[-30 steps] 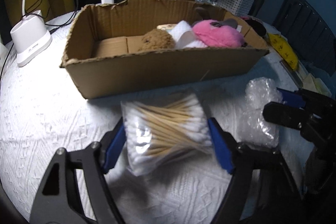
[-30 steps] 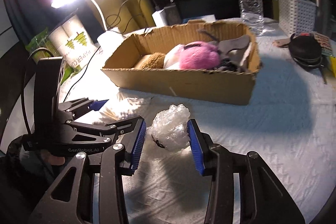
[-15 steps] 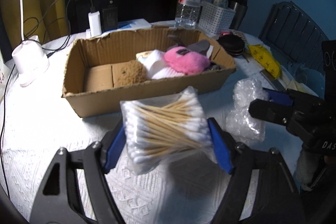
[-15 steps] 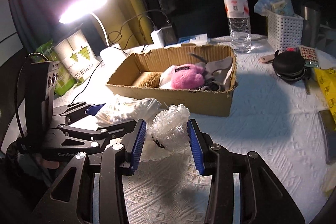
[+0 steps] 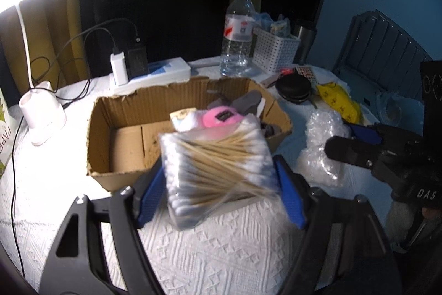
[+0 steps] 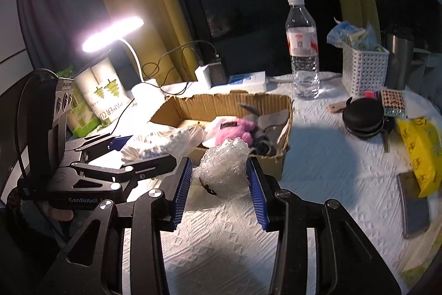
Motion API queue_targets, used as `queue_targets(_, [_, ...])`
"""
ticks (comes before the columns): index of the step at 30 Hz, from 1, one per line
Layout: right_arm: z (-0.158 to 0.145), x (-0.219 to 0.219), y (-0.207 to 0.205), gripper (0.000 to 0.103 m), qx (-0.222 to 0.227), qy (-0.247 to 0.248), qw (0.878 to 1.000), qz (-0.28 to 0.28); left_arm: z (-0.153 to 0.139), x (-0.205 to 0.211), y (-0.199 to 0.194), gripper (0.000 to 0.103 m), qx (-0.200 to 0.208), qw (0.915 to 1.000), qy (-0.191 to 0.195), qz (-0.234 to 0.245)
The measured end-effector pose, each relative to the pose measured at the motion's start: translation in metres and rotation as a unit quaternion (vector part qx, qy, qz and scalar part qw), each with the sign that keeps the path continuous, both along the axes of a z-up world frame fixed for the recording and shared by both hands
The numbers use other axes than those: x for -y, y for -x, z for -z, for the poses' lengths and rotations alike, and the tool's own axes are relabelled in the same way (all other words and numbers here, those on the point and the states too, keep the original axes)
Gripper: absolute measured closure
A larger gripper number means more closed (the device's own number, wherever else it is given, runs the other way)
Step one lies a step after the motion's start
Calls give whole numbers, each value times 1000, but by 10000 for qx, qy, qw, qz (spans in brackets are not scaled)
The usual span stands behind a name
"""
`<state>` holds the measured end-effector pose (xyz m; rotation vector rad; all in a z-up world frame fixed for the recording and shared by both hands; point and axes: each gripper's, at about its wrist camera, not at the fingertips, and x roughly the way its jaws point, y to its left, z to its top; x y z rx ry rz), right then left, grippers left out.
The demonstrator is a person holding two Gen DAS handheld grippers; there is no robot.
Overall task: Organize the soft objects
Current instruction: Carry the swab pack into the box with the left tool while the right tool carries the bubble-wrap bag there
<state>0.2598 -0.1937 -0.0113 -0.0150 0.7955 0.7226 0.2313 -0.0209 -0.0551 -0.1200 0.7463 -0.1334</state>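
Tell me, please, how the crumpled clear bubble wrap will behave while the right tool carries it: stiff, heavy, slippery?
The crumpled clear bubble wrap is probably very light, being mostly air pockets. It likely squashes rather than resists, since it bulges between the blue pads of the right tool. The glossy film may be somewhat slippery, so a firm squeeze seems wise.

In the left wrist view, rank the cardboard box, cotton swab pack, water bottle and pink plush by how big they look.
1. Cardboard box: widest by far.
2. Cotton swab pack: looks large, but it sits in the left gripper right at the camera, so its rank is unsure.
3. Water bottle, farther off.
4. Pink plush, partly hidden.
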Motion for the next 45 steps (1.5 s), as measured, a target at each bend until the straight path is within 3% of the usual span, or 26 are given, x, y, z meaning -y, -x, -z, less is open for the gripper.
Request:
queue_targets(12, [-6,4,-27,60,76,-24,10000,36,-9,0,-36,28,102,9999,-57,-40])
queue_targets(21, [-1,10,-50,60,3,21,9999,125,1,-1,-67,27,-35,9999,-11,-160])
queue_targets(24, [0,11,-57,60,-6,49,9999,155,7,0,-73,21,-92,9998,-26,-183])
queue_targets(27, [0,10,-62,60,-8,73,9998,176,7,-4,-74,13,-23,9998,50,-208])
queue_targets(45, [-14,-49,-57,60,167,366,9992,-34,-1,-79,-34,13,242,9973,242,-655])
